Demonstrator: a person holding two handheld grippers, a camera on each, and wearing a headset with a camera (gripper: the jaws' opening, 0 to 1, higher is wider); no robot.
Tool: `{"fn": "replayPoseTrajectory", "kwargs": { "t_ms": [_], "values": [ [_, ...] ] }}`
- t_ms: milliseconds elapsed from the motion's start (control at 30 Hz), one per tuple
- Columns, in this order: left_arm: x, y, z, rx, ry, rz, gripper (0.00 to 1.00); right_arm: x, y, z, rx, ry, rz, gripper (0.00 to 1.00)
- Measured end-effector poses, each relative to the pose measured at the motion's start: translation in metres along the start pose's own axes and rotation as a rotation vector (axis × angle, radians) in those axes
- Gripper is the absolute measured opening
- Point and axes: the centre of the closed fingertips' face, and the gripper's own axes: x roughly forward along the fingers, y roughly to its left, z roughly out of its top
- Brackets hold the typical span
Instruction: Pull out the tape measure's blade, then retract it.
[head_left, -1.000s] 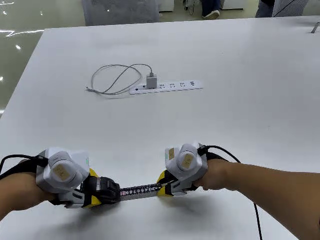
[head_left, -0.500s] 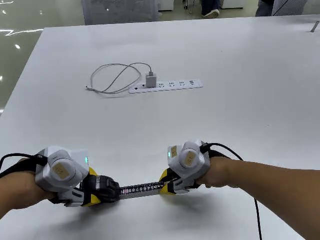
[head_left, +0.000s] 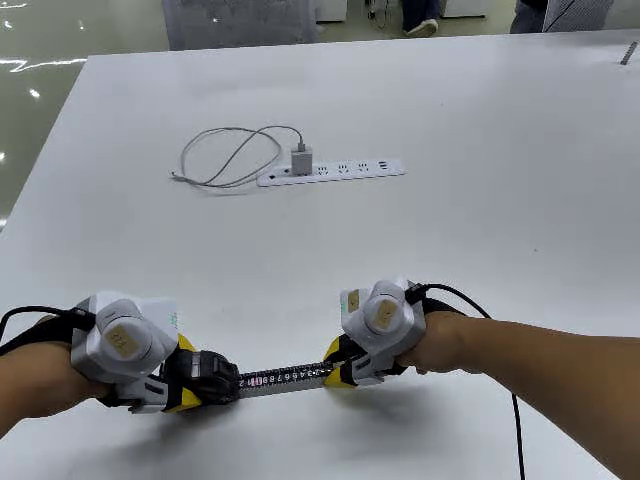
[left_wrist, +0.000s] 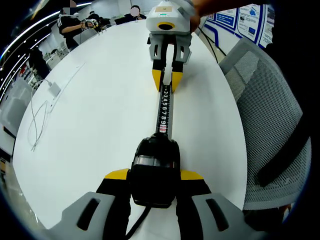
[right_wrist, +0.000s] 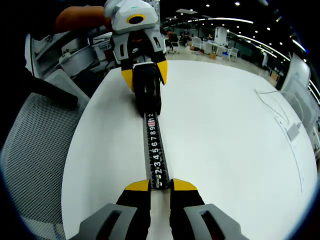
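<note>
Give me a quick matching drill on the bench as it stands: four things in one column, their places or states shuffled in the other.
Things
1. tape measure case
2. blade
3. power strip
4. white cable

Places or states
A. looped on the table, left of the strip in the head view
B. clamped between the left gripper jaws
C. lying flat toward the far side of the table
D. pulled out, its tip pinched by the right gripper

Pairs: 1-B, 2-D, 3-C, 4-A
</note>
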Motion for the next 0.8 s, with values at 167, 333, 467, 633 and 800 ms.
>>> {"fn": "replayPoseTrajectory", "kwargs": {
  "t_ms": [167, 333, 467, 633, 800],
  "values": [
    [0.0002, 0.0003, 0.0001, 0.001, 0.001, 0.000, 0.30, -0.0014, -0.0006, -0.0017, 0.001, 0.000, -0.001, 0.09],
    [0.0001, 0.0006, 0.0002, 0.002, 0.001, 0.001, 0.30, -0.0031, -0.0004, -0.0031, 0.000, 0.005, 0.000, 0.09],
    [0.0003, 0.0009, 0.0000, 0.001, 0.000, 0.003, 0.30, -0.0045, -0.0006, -0.0043, 0.002, 0.006, 0.000, 0.09],
    [0.0003, 0.0009, -0.0003, 0.000, 0.001, 0.004, 0.30, -0.0060, -0.0008, -0.0060, 0.003, 0.008, 0.001, 0.09],
    [0.0004, 0.0009, -0.0002, -0.002, -0.003, 0.007, 0.29, -0.0082, -0.0015, -0.0077, 0.005, 0.009, 0.001, 0.09]
  ]
}}
